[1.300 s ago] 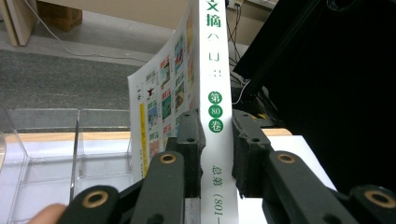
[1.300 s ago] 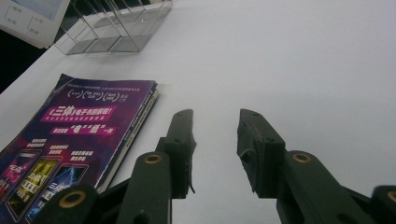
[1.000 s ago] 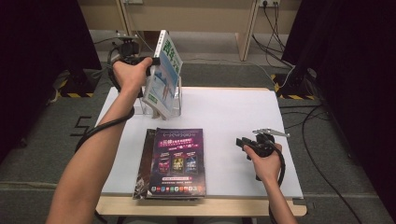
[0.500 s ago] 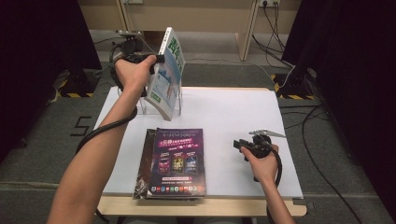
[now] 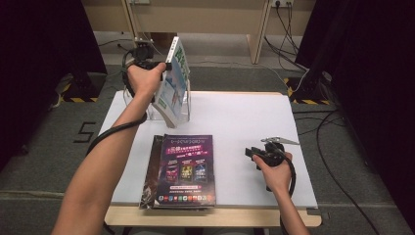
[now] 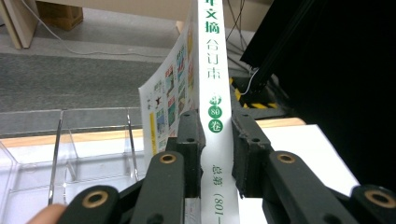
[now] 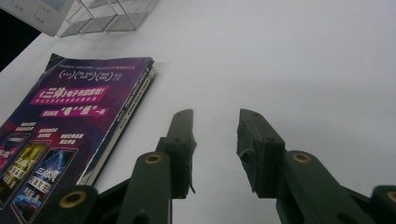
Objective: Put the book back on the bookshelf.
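— Two books down near us at six o'clock: the purple book (image 5: 185, 169) lies on another on the white table (image 5: 244, 122), and the right tongs (image 5: 251, 152) rest at four o'clock, released, grasping nothing.

— And farther off?

— At eleven o'clock the left tongs (image 6: 215, 126) are clenched on the spine of the green-and-white book (image 5: 173, 83), held upright and tilted over the clear rack (image 5: 185, 113).

— Risk?

— I'd say its lower edge may catch a divider and tip the rack, or the heavy book may pivot in that narrow grip.
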